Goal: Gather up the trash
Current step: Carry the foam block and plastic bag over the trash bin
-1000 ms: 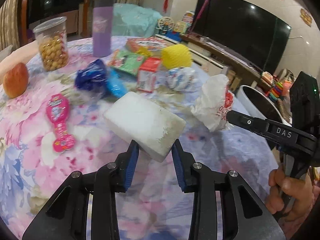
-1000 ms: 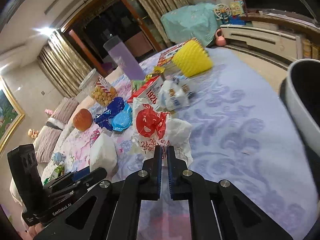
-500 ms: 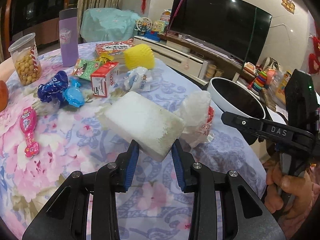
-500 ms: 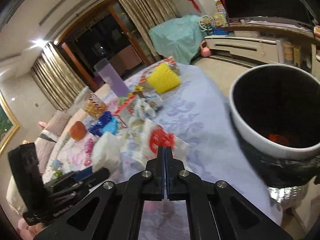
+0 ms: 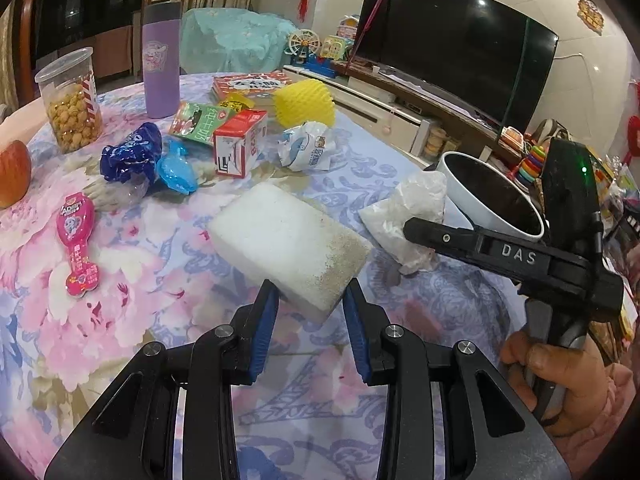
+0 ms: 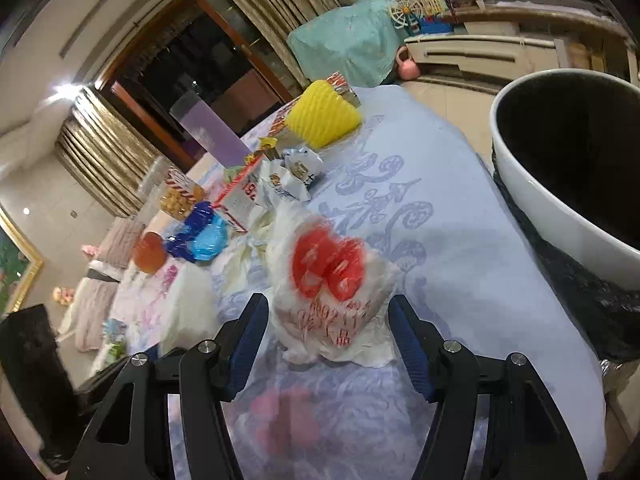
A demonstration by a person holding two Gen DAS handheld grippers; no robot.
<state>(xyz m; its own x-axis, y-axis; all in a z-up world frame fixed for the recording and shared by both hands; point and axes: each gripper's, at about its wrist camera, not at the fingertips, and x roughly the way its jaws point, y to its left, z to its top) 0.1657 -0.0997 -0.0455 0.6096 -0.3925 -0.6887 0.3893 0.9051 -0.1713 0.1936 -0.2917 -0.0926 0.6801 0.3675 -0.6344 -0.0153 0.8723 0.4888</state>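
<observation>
The round table [image 5: 120, 360] in its floral cloth carries the litter, the white-rimmed black bin [image 6: 568, 184] stands right of the right tool [image 6: 326, 344], spread around a crumpled red-printed white bag [image 6: 332, 292], while the left tool [image 5: 308, 314] grasps a white foam block [image 5: 288, 248], likely binward.

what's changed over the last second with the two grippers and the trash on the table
The right gripper, shut on the white plastic bag before, has opened; the bag lies nearer the trash bin. The left gripper still holds the white foam block. Other items stayed put.
</observation>
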